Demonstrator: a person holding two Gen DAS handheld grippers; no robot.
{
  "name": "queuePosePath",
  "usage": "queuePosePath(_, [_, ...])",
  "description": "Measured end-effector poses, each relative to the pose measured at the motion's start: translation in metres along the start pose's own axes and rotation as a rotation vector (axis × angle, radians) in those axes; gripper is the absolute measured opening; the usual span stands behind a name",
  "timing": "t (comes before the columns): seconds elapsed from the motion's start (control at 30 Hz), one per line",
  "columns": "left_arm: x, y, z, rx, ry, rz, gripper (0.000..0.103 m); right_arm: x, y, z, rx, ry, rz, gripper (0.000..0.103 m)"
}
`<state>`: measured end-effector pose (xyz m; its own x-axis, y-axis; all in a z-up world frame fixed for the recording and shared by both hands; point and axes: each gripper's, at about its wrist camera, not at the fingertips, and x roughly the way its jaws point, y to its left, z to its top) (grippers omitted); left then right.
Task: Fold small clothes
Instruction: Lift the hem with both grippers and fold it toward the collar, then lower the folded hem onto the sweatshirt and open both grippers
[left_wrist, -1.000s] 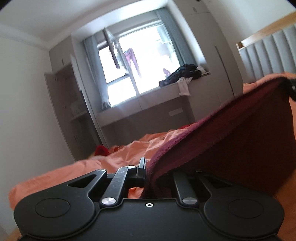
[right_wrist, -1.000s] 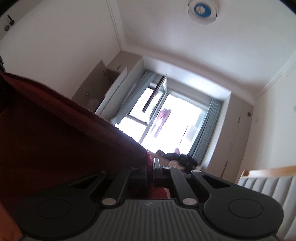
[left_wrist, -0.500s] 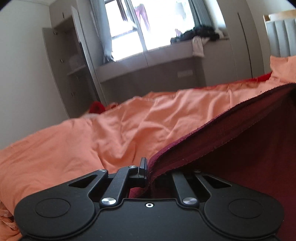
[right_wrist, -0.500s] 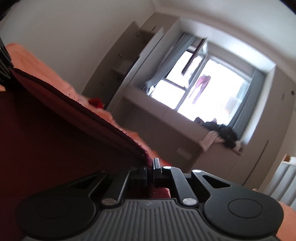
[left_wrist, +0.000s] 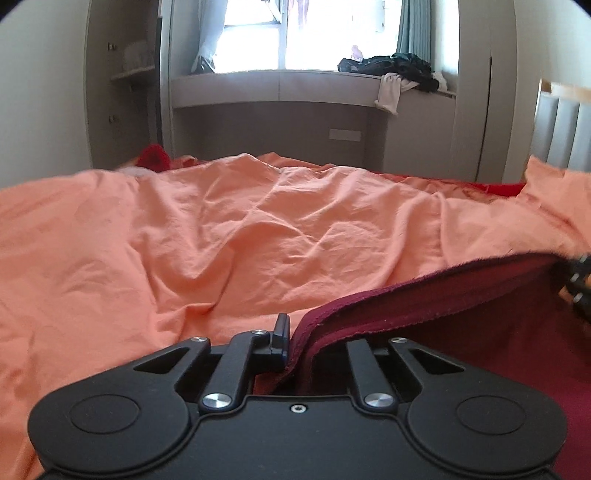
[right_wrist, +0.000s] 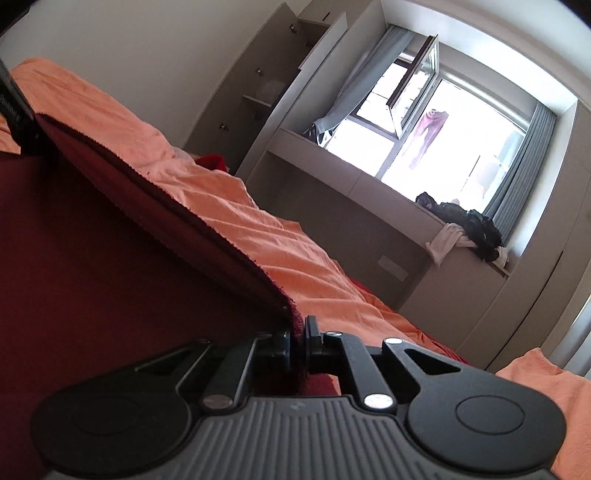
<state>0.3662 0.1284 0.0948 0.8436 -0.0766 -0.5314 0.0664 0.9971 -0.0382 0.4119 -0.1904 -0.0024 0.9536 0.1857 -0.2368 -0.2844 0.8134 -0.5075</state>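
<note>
A dark red garment (left_wrist: 461, 317) is stretched between my two grippers just above an orange bed sheet (left_wrist: 258, 229). My left gripper (left_wrist: 295, 341) is shut on its left corner. My right gripper (right_wrist: 297, 338) is shut on its right corner, and the garment (right_wrist: 110, 258) fills the left of the right wrist view. The right gripper shows at the right edge of the left wrist view (left_wrist: 580, 284). The left gripper shows at the left edge of the right wrist view (right_wrist: 18, 118).
The rumpled orange sheet (right_wrist: 280, 258) covers the bed. A bright red item (left_wrist: 153, 157) lies at its far side. A window ledge holds a pile of dark clothes (left_wrist: 391, 68). A padded headboard (left_wrist: 561, 125) stands at the right.
Both grippers have tipped down from the ceiling and window toward the bed, lowering the stretched garment close to the sheet. Both stay shut on it.
</note>
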Motion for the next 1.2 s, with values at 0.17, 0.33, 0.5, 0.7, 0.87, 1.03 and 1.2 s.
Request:
queuePosePath(0.17, [-0.015, 0.004, 0.018, -0.021, -0.019, -0.045, 0.01, -0.003, -0.003, 0.0, 0.013, -0.01, -0.017, 0.006])
queuePosePath(0.33, [-0.015, -0.002, 0.025, 0.053, 0.01, -0.002, 0.014, 0.004, 0.002, 0.008, -0.015, -0.007, -0.041, 0.006])
queuePosePath(0.5, [0.002, -0.002, 0.023, 0.094, 0.088, -0.007, 0.029, 0.007, 0.003, 0.005, -0.023, 0.024, -0.051, 0.006])
queuePosePath(0.7, [0.012, 0.017, 0.025, 0.001, 0.089, -0.056, 0.024, 0.013, 0.004, 0.001, -0.014, 0.063, -0.058, 0.009])
queuePosePath(0.87, [0.019, 0.028, 0.028, -0.054, 0.091, -0.031, 0.024, 0.017, 0.005, -0.003, 0.003, 0.096, -0.058, 0.034])
queuePosePath(1.03, [0.03, 0.035, 0.02, -0.084, 0.115, -0.017, 0.031, 0.011, -0.018, -0.006, 0.114, 0.112, -0.01, 0.074])
queuePosePath(1.2, [0.036, 0.041, 0.006, -0.097, 0.165, -0.023, 0.032, 0.001, -0.054, -0.015, 0.302, 0.126, 0.112, 0.088])
